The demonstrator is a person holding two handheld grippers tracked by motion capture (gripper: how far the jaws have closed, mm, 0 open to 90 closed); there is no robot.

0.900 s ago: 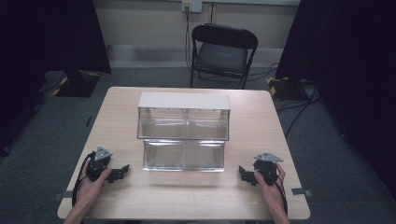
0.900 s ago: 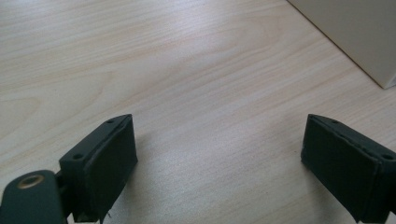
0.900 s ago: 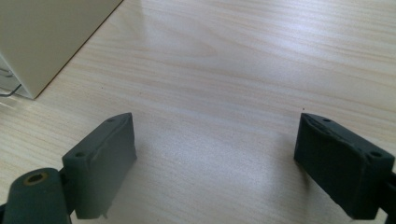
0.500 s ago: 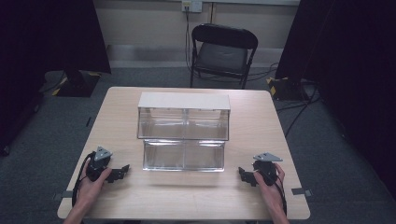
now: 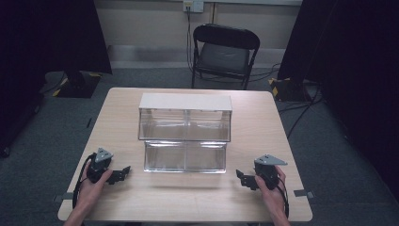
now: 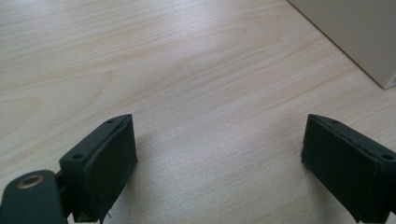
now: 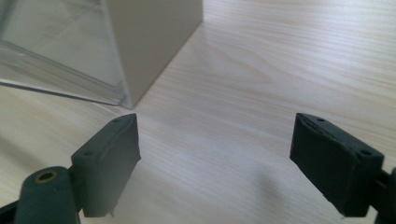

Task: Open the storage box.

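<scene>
Both hands unmoved, jaws apart.

clear bins, pale woodgrain table

Clear two-tier display case, white-topped, at the tabletop centre. Left gripper near the front-left corner, right gripper near the front-right corner. Black folding chair beyond the far edge.

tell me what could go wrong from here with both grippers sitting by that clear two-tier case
1. The clear two-tier case has see-through walls whose front edges are hard to see, so a jaw could bump it on the way in.
2. The right gripper sits open close to the case's corner; a turn inward might clip it.
3. The left gripper trails a cable near the table edge, which could snag.
</scene>
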